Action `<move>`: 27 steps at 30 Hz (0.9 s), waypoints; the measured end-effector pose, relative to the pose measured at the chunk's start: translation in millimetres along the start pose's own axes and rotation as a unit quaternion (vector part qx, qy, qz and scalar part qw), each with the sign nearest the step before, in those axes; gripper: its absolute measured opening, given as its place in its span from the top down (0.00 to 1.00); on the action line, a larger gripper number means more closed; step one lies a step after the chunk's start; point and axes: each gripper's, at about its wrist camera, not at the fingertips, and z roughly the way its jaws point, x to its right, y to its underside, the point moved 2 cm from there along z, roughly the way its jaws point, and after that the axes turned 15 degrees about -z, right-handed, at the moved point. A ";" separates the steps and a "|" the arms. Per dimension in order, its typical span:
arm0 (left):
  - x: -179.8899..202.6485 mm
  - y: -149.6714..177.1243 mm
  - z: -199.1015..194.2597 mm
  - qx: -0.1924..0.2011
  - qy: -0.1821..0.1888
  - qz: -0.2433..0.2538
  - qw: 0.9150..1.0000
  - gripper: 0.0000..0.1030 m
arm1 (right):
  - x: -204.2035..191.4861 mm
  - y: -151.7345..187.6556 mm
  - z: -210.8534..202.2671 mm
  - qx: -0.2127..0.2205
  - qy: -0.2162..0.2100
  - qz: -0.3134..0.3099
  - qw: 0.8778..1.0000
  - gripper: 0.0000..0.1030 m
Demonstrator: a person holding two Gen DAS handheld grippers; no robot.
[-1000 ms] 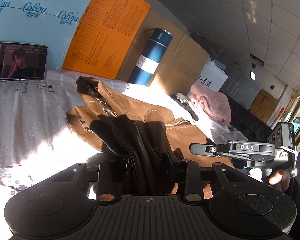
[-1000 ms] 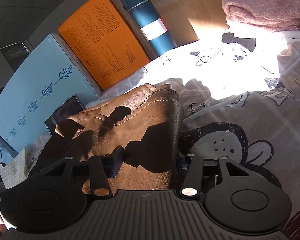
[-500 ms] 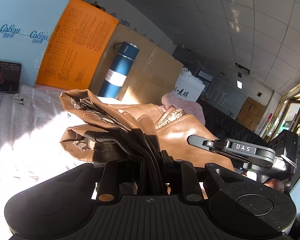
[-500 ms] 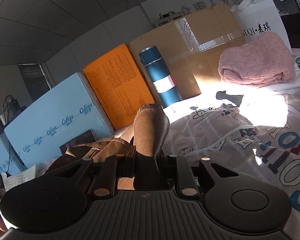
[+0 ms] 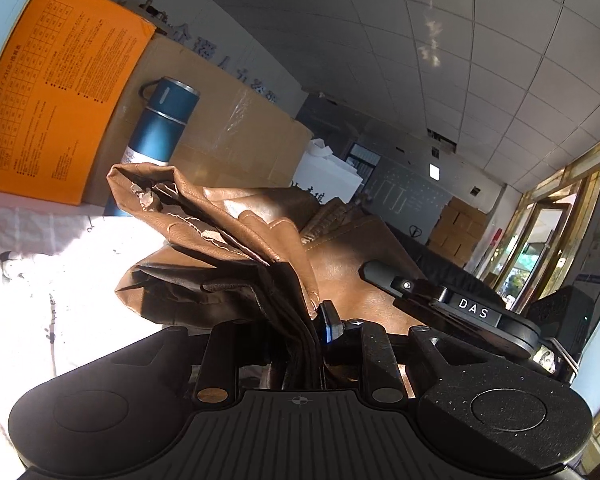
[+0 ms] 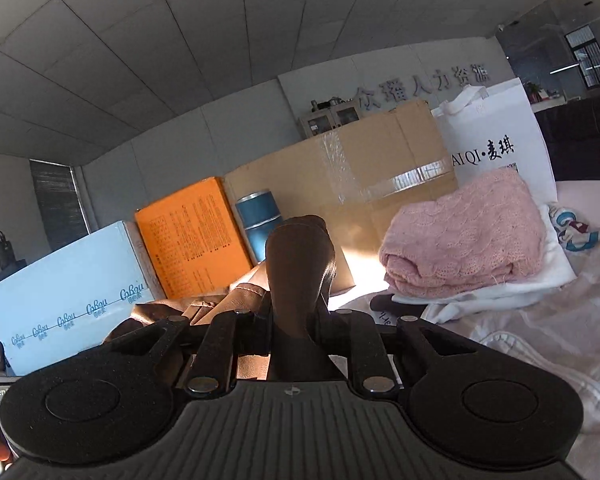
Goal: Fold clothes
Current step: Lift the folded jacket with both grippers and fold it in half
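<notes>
Gripping bunched jacket (image 5: 260,240) fabric, left gripper (image 5: 300,328) is clamped on a dark fold. Right gripper (image 6: 296,316) is clenched on another jacket fold (image 6: 300,256). Jacket is lifted above the sheet (image 5: 40,264), flask (image 5: 160,128) behind.

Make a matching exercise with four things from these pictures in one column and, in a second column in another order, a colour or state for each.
Things:
1. jacket
2. flask
3. sweater
4. bag

Colour or state:
A. pink, folded, lying on white cloth
B. white, standing upright, with printed letters
C. brown, held by both the left gripper and the right gripper
D. blue, standing in front of the cardboard box

Pairs: 1-C, 2-D, 3-A, 4-B
</notes>
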 end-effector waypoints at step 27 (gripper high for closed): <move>7.4 -37.2 243.6 0.039 0.008 -0.025 0.999 0.77 | 130.4 4.0 95.9 0.100 0.275 -0.050 0.955 0.85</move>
